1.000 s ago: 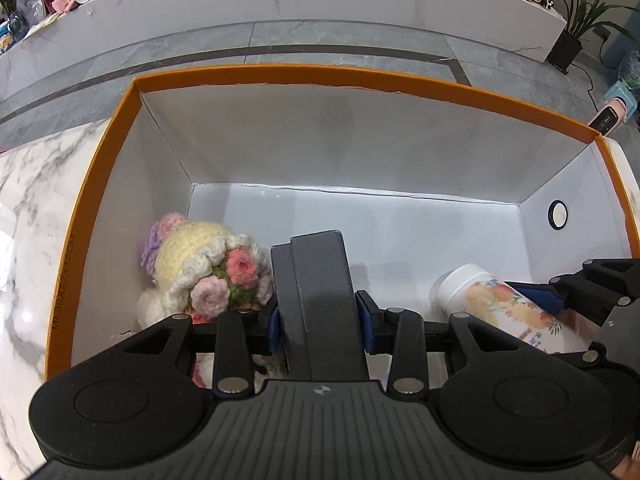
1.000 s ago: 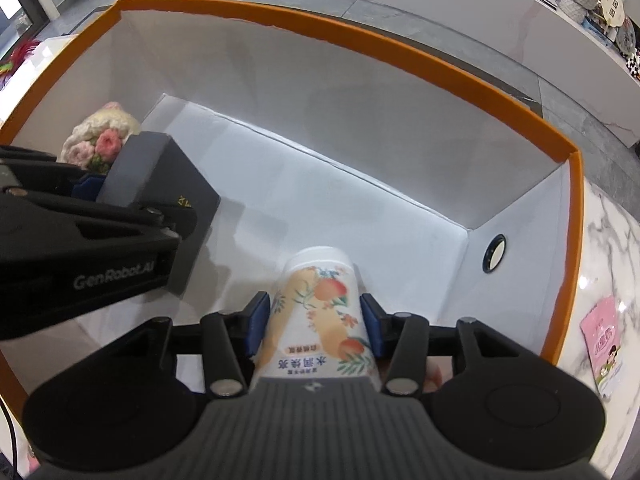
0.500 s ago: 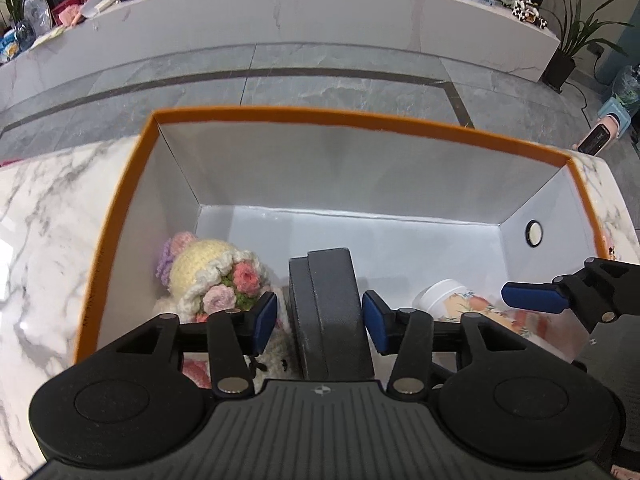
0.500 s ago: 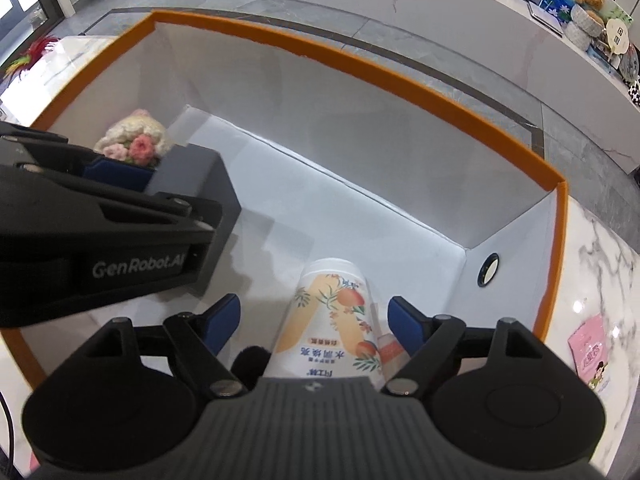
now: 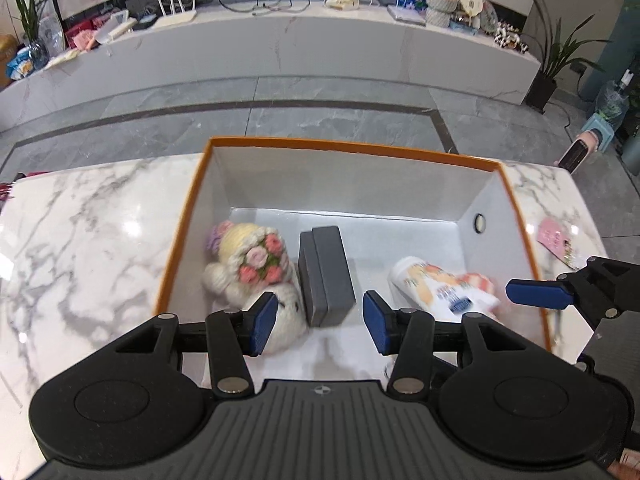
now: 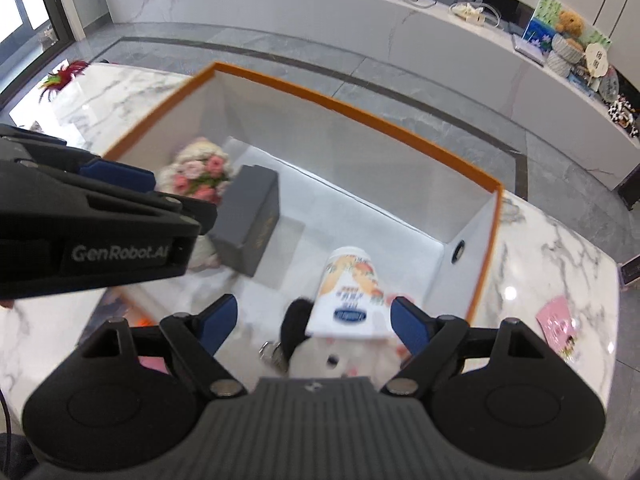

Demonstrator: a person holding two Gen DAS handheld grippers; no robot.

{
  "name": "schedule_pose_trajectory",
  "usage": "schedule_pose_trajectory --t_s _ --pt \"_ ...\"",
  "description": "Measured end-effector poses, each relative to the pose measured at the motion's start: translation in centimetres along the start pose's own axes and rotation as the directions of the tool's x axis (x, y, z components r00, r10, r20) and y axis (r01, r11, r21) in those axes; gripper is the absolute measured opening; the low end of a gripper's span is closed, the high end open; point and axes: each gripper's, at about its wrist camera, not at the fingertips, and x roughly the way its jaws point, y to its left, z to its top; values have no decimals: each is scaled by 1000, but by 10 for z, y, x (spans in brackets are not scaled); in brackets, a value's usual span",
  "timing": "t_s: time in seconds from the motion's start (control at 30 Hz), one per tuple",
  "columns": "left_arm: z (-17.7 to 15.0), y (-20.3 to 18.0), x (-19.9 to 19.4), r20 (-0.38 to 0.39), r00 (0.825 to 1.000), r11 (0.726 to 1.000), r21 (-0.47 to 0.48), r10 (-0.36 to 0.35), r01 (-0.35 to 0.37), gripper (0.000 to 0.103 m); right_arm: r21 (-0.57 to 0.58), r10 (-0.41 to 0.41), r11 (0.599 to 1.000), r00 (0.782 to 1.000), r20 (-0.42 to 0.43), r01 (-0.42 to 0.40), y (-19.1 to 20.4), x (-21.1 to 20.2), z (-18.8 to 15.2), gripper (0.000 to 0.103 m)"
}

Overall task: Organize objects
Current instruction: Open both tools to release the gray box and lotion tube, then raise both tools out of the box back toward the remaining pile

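- left gripper (image 5: 320, 322): jaws apart, nothing between the pads, no contact with the gray box below; blue fingertips (image 5: 262, 322) sit above the box interior
- right gripper (image 6: 310, 322): jaws opening, wide apart; the tube shows between them from above but the pads are clear of it, so released
- orange-rimmed box (image 5: 348, 145) sits on a marble table (image 5: 80, 240), white inside, round hole in the wall at 3 o'clock
- gray box (image 5: 326, 276): standing on the floor of the orange-rimmed box, about centre, long side running 12 to 6 o'clock
- crochet doll (image 5: 250, 264): cream with pink flowers, at 9 o'clock of the gray box, touching or just beside it, can't tell which; leaning toward the left wall
- tube (image 5: 440, 290): white with a peach print, lying on its side at 3 o'clock of the gray box, apart from it, cap end pointing toward 11 o'clock
- right wrist view: tube (image 6: 350, 292) rests partly on a white and black plush thing (image 6: 320, 344) at 6 o'clock, blurred, can't identify it further
- pink packet (image 5: 554, 238) lies on the table outside the box, at 3 o'clock of its right wall
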Motion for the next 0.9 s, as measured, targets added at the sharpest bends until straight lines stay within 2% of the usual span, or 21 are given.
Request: schedule_pose_trajectory --t_s 0.07,0.17,0.33,0.47,0.6,0.73,0.9 --pt "-10 -1 -17 23 1000 1000 2 -3 3 57 10 0 1000 1000 24 0 6 -19 -9 85" --pt "-28 -1 -41 47 999 1000 1 -15 15 57 24 0 1000 998 64 -2 17 -35 -26 91" --pt "-66 -3 -73 99 995 1000 11 -16 15 58 46 -9 999 994 112 3 31 -62 -60 91" --pt "-100 -4 -91 150 989 1000 20 -8 5 62 82 -21 997 987 157 8 40 -80 -94 93" --pt "-135 -2 -96 198 980 999 36 3 -10 62 107 -47 994 974 222 24 50 -89 -137 94" --pt "-167 12 -91 209 978 1000 18 -6 3 63 140 -70 990 961 267 33 54 -84 -177 94" --pt "-192 34 -72 215 977 998 -50 -12 24 63 186 -51 983 965 259 2 47 -67 -205 94"
